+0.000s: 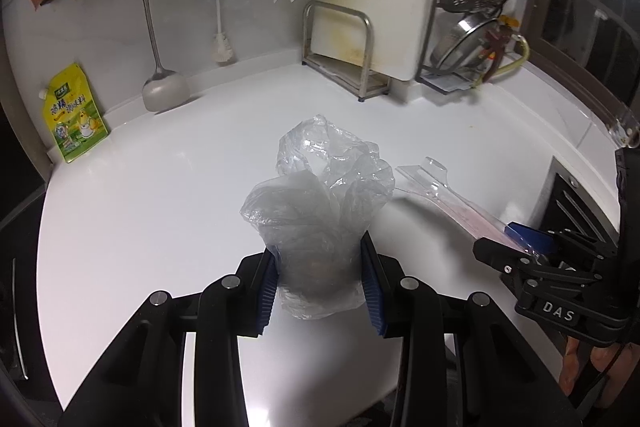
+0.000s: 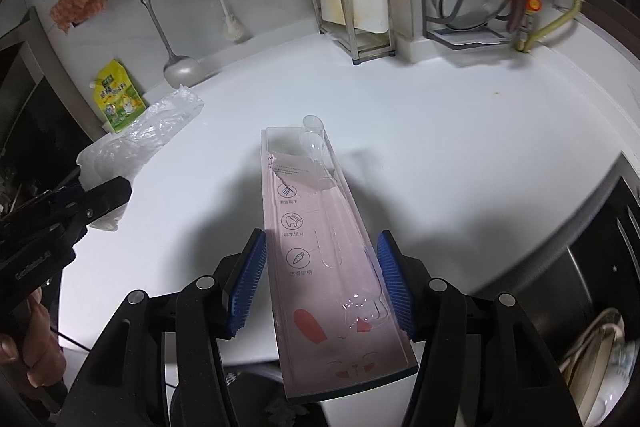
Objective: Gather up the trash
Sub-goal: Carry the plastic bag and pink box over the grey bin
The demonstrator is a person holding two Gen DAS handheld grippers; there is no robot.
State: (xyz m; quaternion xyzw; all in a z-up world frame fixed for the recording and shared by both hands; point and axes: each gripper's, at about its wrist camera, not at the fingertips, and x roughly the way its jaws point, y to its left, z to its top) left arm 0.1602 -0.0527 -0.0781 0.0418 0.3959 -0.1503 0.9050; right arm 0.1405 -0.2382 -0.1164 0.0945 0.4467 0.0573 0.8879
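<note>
A crumpled clear plastic bag is pinched between the blue pads of my left gripper, held above the white counter. My right gripper is shut on a long pink toothbrush package with a clear blister, its far end sticking out over the counter. In the left wrist view that package and the right gripper show at the right. In the right wrist view the left gripper and its bag show at the left.
A yellow pouch leans at the back left beside a hanging ladle. A cutting-board rack and a dish rack with steel bowls stand at the back. A steel sink holding dishes lies at the right.
</note>
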